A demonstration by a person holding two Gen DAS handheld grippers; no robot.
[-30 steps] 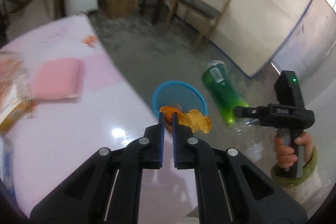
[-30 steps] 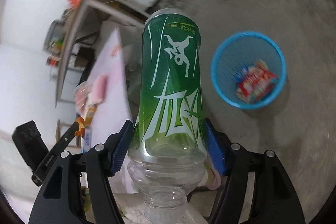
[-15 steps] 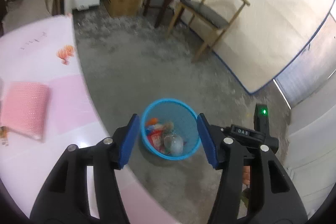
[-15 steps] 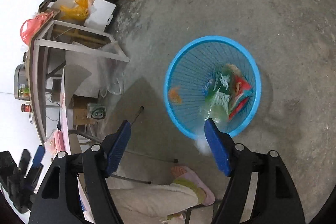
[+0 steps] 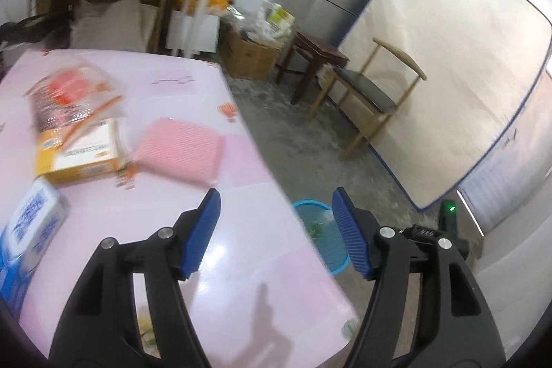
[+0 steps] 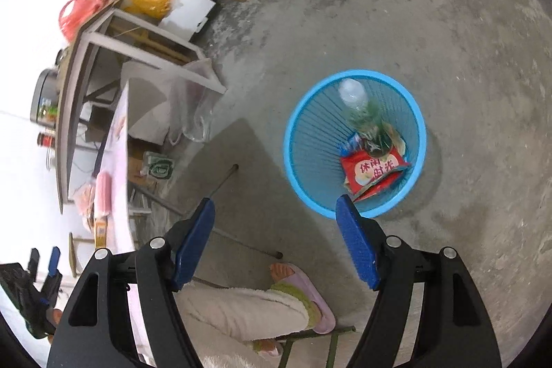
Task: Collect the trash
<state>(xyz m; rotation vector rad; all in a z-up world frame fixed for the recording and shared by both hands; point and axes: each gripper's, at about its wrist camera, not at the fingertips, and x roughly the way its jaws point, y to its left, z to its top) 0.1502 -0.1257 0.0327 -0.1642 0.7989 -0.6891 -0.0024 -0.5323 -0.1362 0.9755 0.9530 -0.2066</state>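
Trash, a green bottle (image 6: 365, 116) and wrappers, lay in the blue basket (image 6: 296, 175) right of centre. Left gripper (image 5: 276, 226), jaws just opened, and right gripper (image 6: 276, 244) were spread, empty. Next: the yellow box (image 5: 81, 150) on the pink table (image 5: 241, 281), mid-left.

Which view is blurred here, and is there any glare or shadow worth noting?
Left wrist view: the yellow box and wrapper smear with motion blur, and glare spots the pink table. Right wrist view: sharp, blue basket crisp, table shadow on floor.

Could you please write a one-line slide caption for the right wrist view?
Open, empty right gripper above the blue basket, which holds a green bottle and red wrapper.
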